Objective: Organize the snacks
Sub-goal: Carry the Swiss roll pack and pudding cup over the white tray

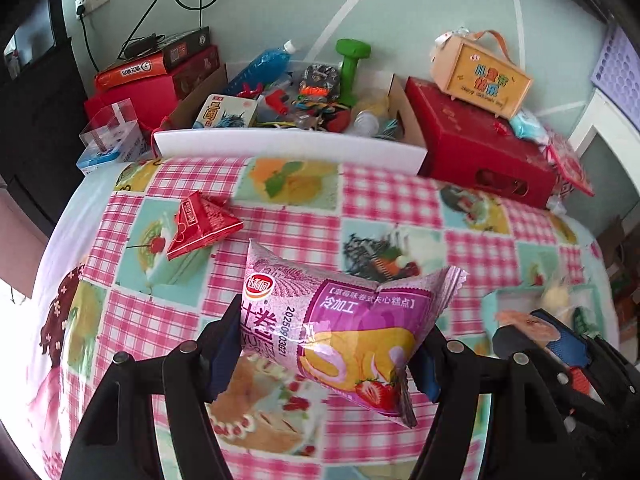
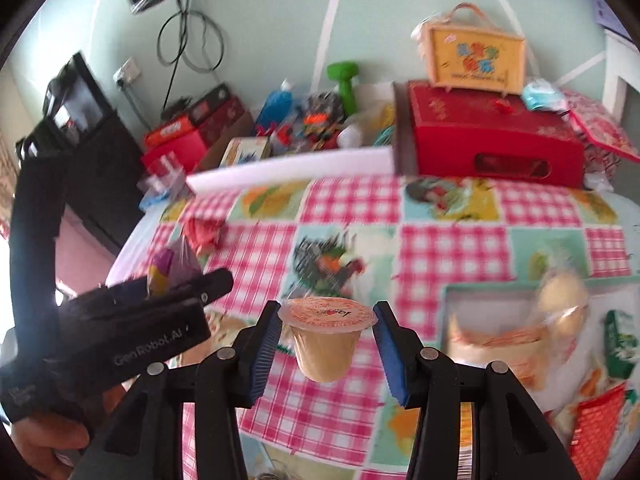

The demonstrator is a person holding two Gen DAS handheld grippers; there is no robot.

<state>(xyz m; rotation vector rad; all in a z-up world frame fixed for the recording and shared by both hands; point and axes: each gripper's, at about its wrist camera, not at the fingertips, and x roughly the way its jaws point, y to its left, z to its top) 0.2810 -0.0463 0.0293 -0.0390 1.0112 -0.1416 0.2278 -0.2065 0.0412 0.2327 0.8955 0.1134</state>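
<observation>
Above the checked tablecloth [image 1: 280,216], the left gripper [image 1: 328,344] is clamped on a purple cake-roll packet [image 1: 340,320], both blue pads pressed to its sides, the packet lifted clear of the cloth. At ten o'clock from it, a red triangular snack packet [image 1: 202,224] lies on the cloth. In the right wrist view, the right gripper [image 2: 326,344] has its pads set apart around a sealed pudding cup [image 2: 326,340]; the cup sits between them, and contact cannot be confirmed. At three o'clock from the cup stands a tray [image 2: 480,292] holding blurred snacks. At twelve o'clock, a red box [image 2: 492,140] rests at the table's far edge.
</observation>
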